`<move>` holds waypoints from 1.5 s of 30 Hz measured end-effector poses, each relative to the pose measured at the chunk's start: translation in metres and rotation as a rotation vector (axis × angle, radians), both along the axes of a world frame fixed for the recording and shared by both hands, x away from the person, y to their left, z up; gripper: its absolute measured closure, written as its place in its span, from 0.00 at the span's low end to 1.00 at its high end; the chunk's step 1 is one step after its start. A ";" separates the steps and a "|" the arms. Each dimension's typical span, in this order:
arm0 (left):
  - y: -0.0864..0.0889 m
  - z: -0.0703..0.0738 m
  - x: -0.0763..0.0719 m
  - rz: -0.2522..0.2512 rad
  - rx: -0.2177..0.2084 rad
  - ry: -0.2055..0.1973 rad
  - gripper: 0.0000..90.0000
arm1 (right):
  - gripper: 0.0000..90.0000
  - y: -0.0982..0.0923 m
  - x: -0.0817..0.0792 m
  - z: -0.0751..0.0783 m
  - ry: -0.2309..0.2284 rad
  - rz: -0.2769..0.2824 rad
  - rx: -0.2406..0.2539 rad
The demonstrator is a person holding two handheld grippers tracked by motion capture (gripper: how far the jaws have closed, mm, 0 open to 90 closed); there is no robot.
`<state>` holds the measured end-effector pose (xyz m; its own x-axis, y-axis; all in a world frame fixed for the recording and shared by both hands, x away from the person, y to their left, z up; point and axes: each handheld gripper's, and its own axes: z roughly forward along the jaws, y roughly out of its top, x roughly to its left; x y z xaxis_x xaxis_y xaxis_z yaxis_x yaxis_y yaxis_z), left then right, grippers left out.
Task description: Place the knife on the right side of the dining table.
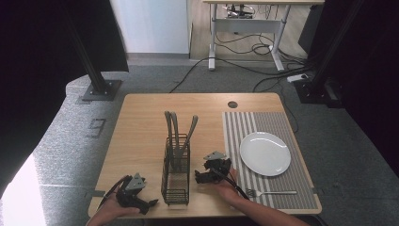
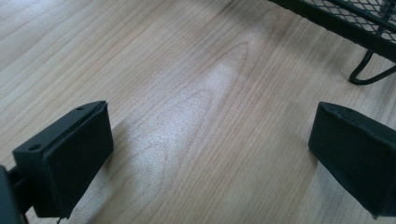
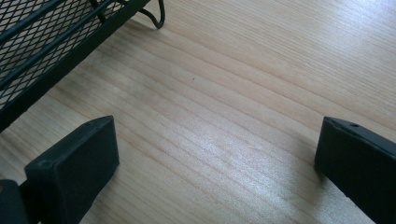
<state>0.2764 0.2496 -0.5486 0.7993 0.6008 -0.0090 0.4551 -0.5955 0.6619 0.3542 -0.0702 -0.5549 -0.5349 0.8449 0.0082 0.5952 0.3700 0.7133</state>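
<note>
Tongs rest low over the pale wooden table (image 1: 141,132), both released with nothing between their black jaws. The left gripper (image 1: 149,204) sits just left of the black wire-mesh cutlery caddy (image 1: 176,181), which holds grey metal utensils (image 1: 175,127). The right gripper (image 1: 200,177) sits just right of that caddy. Farther right lie a silver fork (image 1: 270,192) and a round white plate (image 1: 265,153) on the striped grey placemat (image 1: 244,122).

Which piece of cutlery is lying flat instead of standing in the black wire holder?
The fork, lying on the striped placemat in front of the white plate. The other pieces stand upright in the mesh caddy.
</note>
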 end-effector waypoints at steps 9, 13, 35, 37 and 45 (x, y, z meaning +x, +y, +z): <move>0.000 0.000 0.000 -0.001 0.001 0.000 0.00 | 0.02 0.000 0.000 0.001 0.004 -0.002 -0.001; 0.000 0.000 0.000 -0.001 0.001 0.000 0.00 | 0.06 -0.006 0.000 0.010 0.013 0.009 0.074; 0.000 0.000 0.000 -0.003 0.001 0.000 0.00 | 0.15 -0.040 0.004 0.072 -0.095 0.045 0.258; 0.000 0.000 0.000 -0.002 0.001 0.000 0.00 | 0.15 -0.041 0.006 0.077 -0.101 0.047 0.271; 0.000 0.000 0.000 -0.002 0.001 0.000 0.00 | 0.22 -0.046 0.013 0.100 -0.147 0.088 0.326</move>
<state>0.2761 0.2497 -0.5486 0.8006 0.5991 -0.0084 0.4538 -0.5972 0.6614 0.3677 -0.1157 -0.4549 -0.6207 0.7616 0.1864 0.4533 0.1545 0.8779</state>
